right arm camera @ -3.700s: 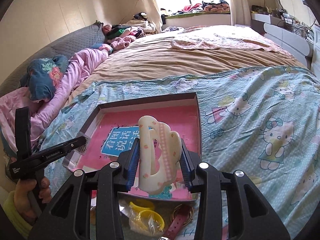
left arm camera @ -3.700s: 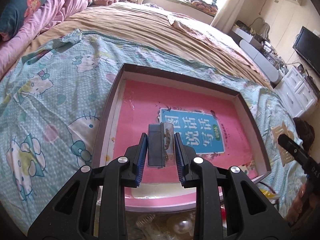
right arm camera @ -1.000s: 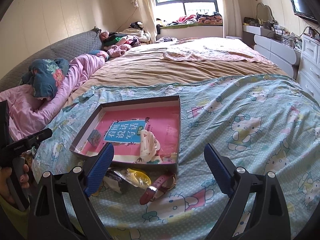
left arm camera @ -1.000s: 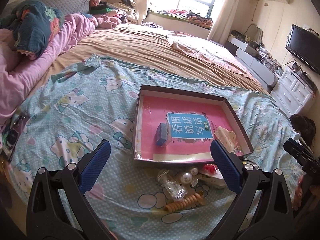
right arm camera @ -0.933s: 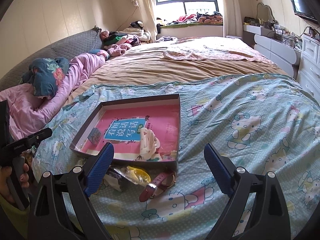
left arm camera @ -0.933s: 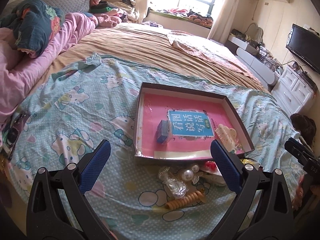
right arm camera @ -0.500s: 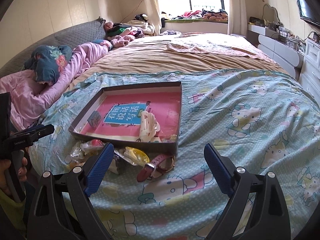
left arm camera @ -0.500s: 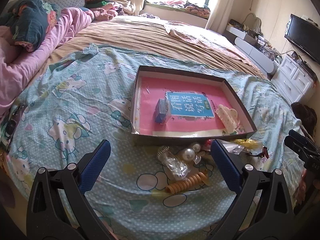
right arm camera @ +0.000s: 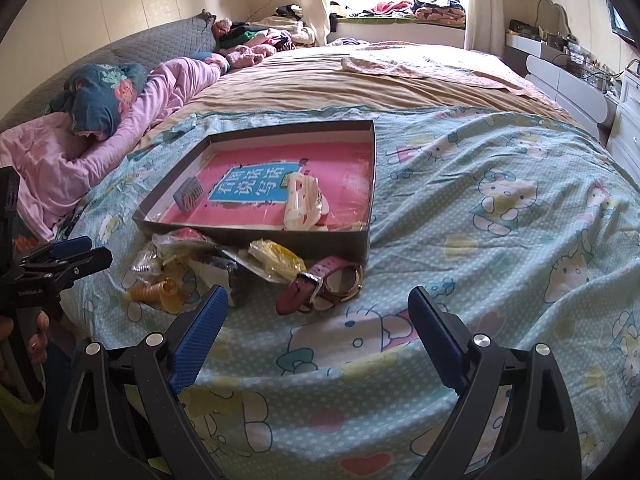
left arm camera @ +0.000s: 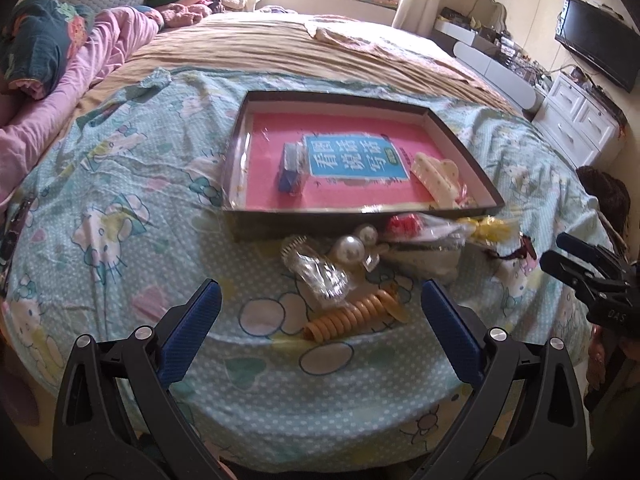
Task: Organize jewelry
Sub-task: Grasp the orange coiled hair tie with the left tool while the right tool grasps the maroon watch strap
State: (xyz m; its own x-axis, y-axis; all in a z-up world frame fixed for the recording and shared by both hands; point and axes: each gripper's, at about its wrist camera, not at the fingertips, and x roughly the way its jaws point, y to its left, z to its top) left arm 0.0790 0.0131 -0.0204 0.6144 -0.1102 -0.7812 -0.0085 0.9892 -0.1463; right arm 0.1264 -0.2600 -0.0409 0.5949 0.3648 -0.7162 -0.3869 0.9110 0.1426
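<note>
A shallow dark box [left arm camera: 360, 222] [right arm camera: 256, 235] with a pink base lies on the bedspread. Inside it rest a small blue comb clip [left arm camera: 291, 168] [right arm camera: 188, 194] and a cream claw clip [left arm camera: 436, 178] [right arm camera: 302, 200]. In front of the box sits a loose pile: pearl piece [left arm camera: 350, 246], clear clip [left arm camera: 320, 274], orange spiral tie [left arm camera: 356, 316] [right arm camera: 156, 292], yellow item in plastic [left arm camera: 486, 228] [right arm camera: 276, 260] and a pink watch [right arm camera: 324, 282]. My left gripper [left arm camera: 320, 326] hangs open, near the spiral tie. My right gripper [right arm camera: 318, 330] is open just short of the watch.
A Hello Kitty bedspread [right arm camera: 500, 208] covers the near bed, with a tan sheet [left arm camera: 280, 52] beyond. Pink bedding [right arm camera: 100, 148] is heaped at the left. White drawers [left arm camera: 580, 124] and a TV [left arm camera: 596, 46] stand to the right. A hand [right arm camera: 36, 336] holds the other gripper.
Both grippers let go of their clips in the box, opened wide and drew back toward the bed's near edge; the loose pile now sits closer to both.
</note>
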